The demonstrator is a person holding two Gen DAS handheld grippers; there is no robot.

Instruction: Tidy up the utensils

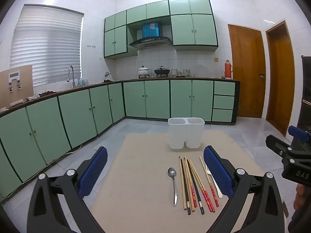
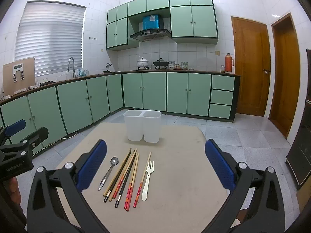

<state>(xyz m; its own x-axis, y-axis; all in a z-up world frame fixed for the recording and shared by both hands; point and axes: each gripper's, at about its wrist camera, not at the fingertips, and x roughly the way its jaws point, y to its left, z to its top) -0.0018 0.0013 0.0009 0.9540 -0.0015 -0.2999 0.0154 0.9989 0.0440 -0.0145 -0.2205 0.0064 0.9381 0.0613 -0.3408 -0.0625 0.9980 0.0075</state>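
A beige table point(image 1: 140, 155) point(image 2: 184, 155) carries a white two-compartment holder point(image 1: 185, 133) point(image 2: 142, 126) at its far edge, both compartments looking empty. In front of it lie a metal spoon point(image 1: 173, 182) point(image 2: 108, 171), several chopsticks point(image 1: 191, 184) point(image 2: 124, 176) in a loose bunch, and a white plastic fork point(image 1: 213, 182) point(image 2: 147, 178). My left gripper point(image 1: 155, 171) hovers open above the near side of the utensils, nothing between its blue pads point(image 1: 93, 172). My right gripper point(image 2: 155, 167) is also open and empty, just right of the left one.
Green cabinets run along the back and left walls, with a sink, pots and a red thermos point(image 2: 229, 63) on the counter. Two wooden doors point(image 2: 250, 66) stand at the right. A dark cabinet point(image 2: 301, 155) sits by the table's right side.
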